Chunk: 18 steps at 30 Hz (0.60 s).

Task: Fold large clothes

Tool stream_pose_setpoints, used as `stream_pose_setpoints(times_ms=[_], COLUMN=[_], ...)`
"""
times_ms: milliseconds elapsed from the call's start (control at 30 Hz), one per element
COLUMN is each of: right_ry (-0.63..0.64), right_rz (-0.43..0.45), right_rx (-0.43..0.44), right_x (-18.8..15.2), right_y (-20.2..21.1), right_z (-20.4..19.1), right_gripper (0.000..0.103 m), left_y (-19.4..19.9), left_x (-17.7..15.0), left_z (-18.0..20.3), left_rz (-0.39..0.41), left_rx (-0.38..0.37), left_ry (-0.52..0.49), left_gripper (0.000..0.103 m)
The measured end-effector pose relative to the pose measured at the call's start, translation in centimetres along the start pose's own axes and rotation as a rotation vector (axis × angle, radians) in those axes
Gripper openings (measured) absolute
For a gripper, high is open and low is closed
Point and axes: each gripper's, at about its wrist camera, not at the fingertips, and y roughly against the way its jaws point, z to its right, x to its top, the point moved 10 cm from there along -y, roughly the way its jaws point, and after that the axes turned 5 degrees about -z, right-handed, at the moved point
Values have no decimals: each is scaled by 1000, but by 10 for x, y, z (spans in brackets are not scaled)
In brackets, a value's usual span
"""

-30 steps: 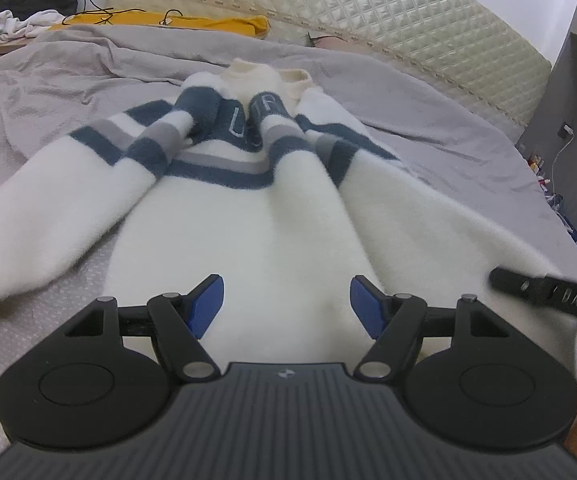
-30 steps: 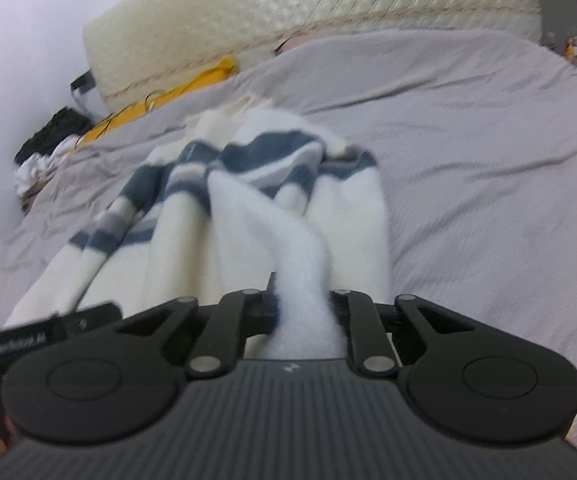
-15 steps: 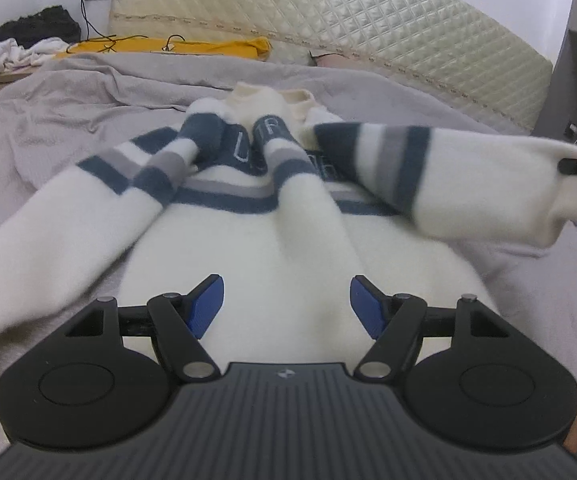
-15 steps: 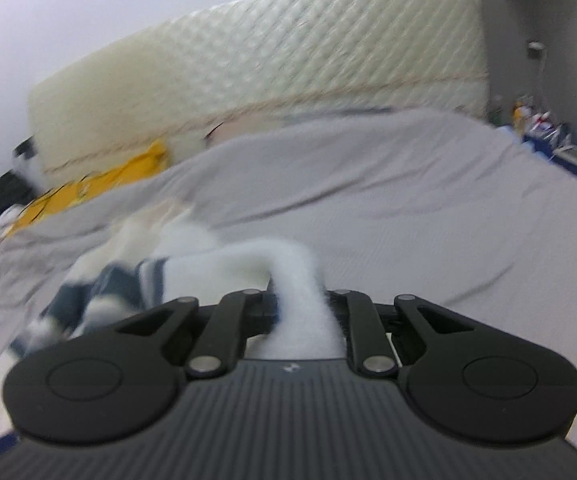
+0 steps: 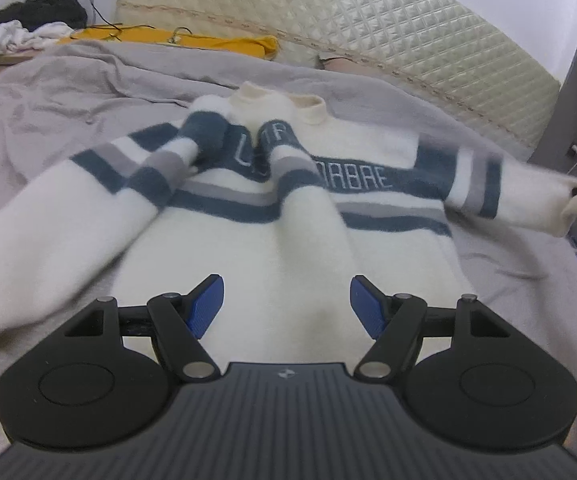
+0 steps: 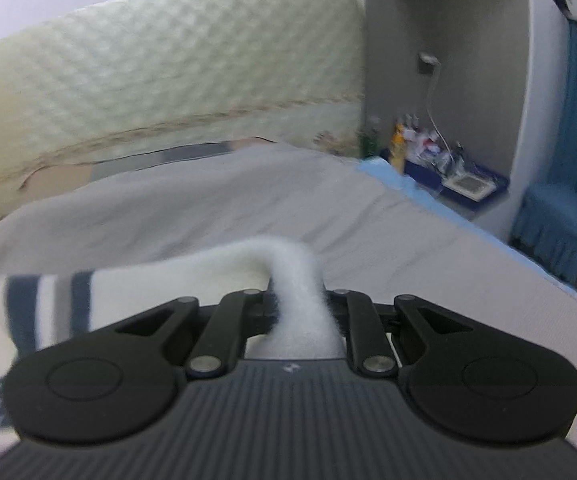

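One sweater (image 5: 272,216) lay flat on the bed (image 5: 68,92), straight ahead of the left gripper (image 5: 286,300), whose jaws stood apart and empty above the hem. Its long axis ran away from them toward the collar. The right gripper (image 6: 300,308) had its jaws clamped on the cuff of one sleeve (image 5: 528,204), stretched out sideways. The other sleeve (image 5: 100,208) lay folded across the chest. Two sleeves, two grippers; the right was nearer the next fold.

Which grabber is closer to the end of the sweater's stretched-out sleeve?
The right gripper. It is shut on the sleeve end, pulling it out sideways. The left gripper hangs open over the sweater bottom, away from that sleeve.
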Motion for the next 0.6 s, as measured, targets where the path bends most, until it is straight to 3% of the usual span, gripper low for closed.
stream_pose_setpoints(times_ms=[100, 400, 500, 600], right_ry=[-103, -101, -97, -71], right_rz=[-91, -271, -303, -283], right_rx=[4, 29, 71, 76], right_x=[6, -31, -45, -48], right_y=[-46, -164, -182, -181], right_z=[24, 44, 48, 53], right_gripper=[15, 17, 23, 46], left_y=[-9, -48, -59, -66], left_x=[5, 19, 20, 19], left_z=[5, -19, -33, -39], left_rz=[5, -27, -47, -57], left_rx=[-18, -21, -11, -14], left_ry=[-13, 30, 69, 85], left_gripper=[75, 75, 75, 75])
